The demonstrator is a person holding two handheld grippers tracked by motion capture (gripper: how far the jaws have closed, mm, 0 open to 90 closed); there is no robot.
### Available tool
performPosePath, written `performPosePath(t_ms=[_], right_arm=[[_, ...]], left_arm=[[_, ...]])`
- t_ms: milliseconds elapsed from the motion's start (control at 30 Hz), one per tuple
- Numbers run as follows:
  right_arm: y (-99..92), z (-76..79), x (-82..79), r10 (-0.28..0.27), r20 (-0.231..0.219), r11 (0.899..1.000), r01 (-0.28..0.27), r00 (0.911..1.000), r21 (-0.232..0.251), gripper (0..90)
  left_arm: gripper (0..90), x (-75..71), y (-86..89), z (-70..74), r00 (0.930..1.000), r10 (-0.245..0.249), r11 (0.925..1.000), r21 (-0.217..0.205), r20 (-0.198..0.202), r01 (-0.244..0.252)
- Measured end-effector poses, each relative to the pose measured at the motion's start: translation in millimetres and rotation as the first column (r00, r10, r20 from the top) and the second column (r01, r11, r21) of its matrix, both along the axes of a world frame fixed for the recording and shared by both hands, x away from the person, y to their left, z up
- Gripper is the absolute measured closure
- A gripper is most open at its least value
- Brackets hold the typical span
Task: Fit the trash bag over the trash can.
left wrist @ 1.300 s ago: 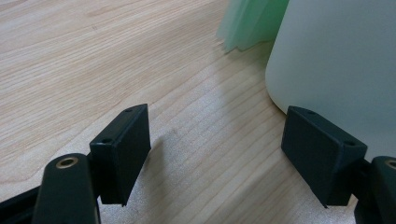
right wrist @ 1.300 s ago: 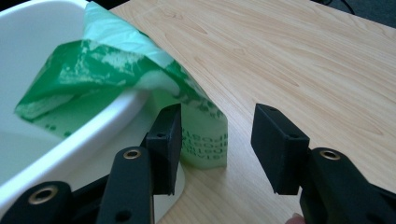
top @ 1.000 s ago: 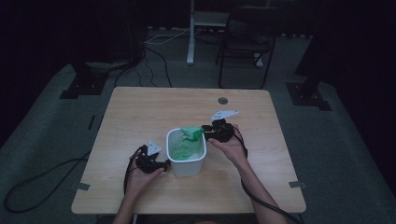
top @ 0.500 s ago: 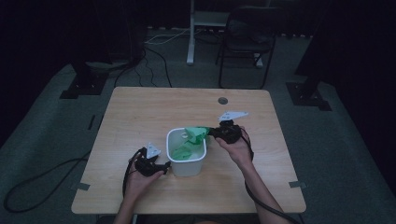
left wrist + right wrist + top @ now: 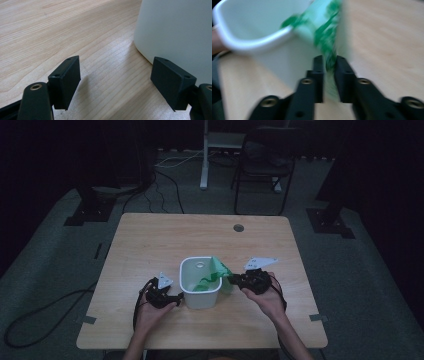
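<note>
Green bag (image 5: 219,272) pinched in nearly closed right gripper (image 5: 233,280) fingers, jaws just reopened slightly, now dragged outward over white bin (image 5: 200,292) rim; left gripper (image 5: 177,297) fingers wide open, empty, beside bin; lining underway.

A green plastic bag (image 5: 216,276) drapes over the right rim of the upright white bin (image 5: 200,290)
</note>
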State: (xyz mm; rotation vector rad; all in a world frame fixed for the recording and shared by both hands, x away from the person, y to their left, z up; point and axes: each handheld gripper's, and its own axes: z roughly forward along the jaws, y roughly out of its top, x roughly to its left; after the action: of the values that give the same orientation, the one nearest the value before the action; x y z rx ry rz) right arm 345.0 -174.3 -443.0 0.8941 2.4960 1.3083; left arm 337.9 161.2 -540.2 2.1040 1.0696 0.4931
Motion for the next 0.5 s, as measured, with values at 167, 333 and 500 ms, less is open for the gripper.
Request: performPosePath(t_ms=[167, 333, 500], right_arm=[[-20.7, -10.6, -3.4, 0.007, -0.034, 0.996, -0.004, 0.9994, 0.091, 64.2], [-38.1, -17.0, 5.7, -0.073, -0.06, 0.99, 0.079, 0.9955, 0.113, 64.9], [-34.9, -36.1, 15.6, -0.074, -0.097, 0.993, 0.082, 0.9925, 0.08, 59.5]], left_arm=[[24.7, 1.7, -0.2, -0.8, 1.0, 0.001, 1.0, 0.001, 0.0, -0.001], [24.7, 2.5, -0.5, -1.1, 1.0, 0.004, 1.0, 0.001, -0.002, -0.004], [24.7, 2.5, -0.8, -1.4, 1.0, 0.003, 1.0, 0.004, -0.003, -0.003]])
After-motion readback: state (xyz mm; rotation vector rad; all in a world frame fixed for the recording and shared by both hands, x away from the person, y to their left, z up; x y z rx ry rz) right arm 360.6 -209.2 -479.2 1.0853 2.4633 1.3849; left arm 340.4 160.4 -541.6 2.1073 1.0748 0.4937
